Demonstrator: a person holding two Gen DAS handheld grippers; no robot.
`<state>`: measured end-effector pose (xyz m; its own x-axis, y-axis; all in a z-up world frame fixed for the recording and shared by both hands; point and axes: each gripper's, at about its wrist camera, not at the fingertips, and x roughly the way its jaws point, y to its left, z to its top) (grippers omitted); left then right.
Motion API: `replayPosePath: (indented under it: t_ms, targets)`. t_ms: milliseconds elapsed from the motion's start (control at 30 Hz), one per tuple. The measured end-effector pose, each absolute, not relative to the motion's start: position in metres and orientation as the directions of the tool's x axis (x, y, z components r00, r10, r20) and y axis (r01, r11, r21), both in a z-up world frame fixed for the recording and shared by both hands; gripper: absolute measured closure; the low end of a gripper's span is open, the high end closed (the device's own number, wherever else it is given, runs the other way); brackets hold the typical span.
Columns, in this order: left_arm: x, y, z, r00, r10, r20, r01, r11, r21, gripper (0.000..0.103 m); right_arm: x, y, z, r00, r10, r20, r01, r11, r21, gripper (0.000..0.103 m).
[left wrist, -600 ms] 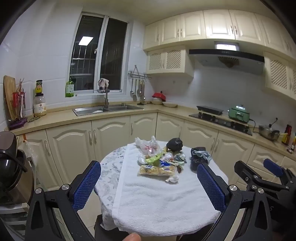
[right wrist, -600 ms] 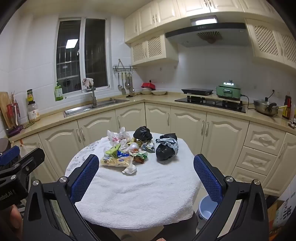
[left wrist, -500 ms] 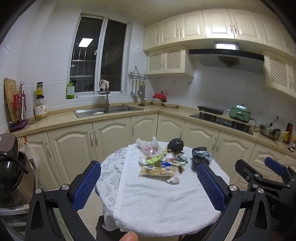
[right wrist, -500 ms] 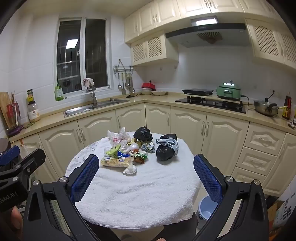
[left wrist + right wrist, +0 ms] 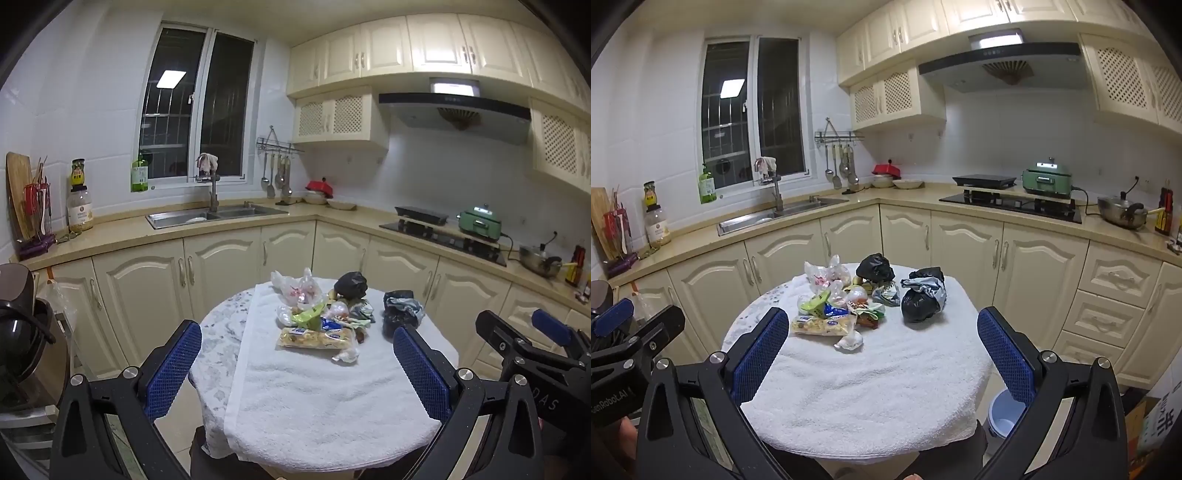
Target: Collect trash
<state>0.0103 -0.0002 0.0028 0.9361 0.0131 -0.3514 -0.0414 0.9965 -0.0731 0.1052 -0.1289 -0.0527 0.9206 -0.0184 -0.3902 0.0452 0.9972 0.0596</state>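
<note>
A pile of trash [image 5: 321, 321] [image 5: 842, 306] lies on the far half of a round table [image 5: 317, 398] [image 5: 864, 387] covered by a white towel. It holds a yellow snack packet [image 5: 314, 338] [image 5: 822, 326], clear plastic bags [image 5: 295, 291], a crumpled white tissue [image 5: 849, 341] and two black bags [image 5: 351, 284] [image 5: 921, 301]. My left gripper [image 5: 295, 365] hangs open over the table's near side, short of the pile. My right gripper [image 5: 879, 347] is open too, nothing between its blue pads. Each gripper shows at the edge of the other's view.
Cream cabinets and a counter wrap behind the table, with a sink [image 5: 214, 214], a hob [image 5: 1008, 205], a green cooker [image 5: 1047, 181] and a pot [image 5: 1121, 214]. A blue bin [image 5: 1004, 413] stands on the floor right of the table. A dark appliance [image 5: 22, 332] sits at the left.
Both views have shifted only slightly; the left gripper has drifted a little. The trash has not moved and both grippers stay open.
</note>
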Motion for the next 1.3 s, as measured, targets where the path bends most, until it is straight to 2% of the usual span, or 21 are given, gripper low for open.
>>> replayPosePath:
  t_ms: [367, 800, 1300]
  targets:
    - [0.057, -0.017, 0.009, 0.938, 0.069, -0.339, -0.075, 0.997, -0.005, 0.001, 0.148, -0.135, -0.050, 0.904, -0.008, -0.427, 0.039, 0.997, 0.064, 0.000]
    - [0.146, -0.022, 0.032, 0.899, 0.065, -0.433, -0.073, 0.997, -0.002, 0.001, 0.208, -0.140, -0.031, 0.848, 0.005, -0.529, 0.028, 0.998, 0.054, 0.000]
    - [0.187, 0.000, 0.038, 0.895, 0.054, -0.443, -0.064, 0.998, -0.009, 0.001, 0.249, -0.136, -0.017, 0.843, 0.015, -0.537, 0.009, 0.999, 0.042, 0.000]
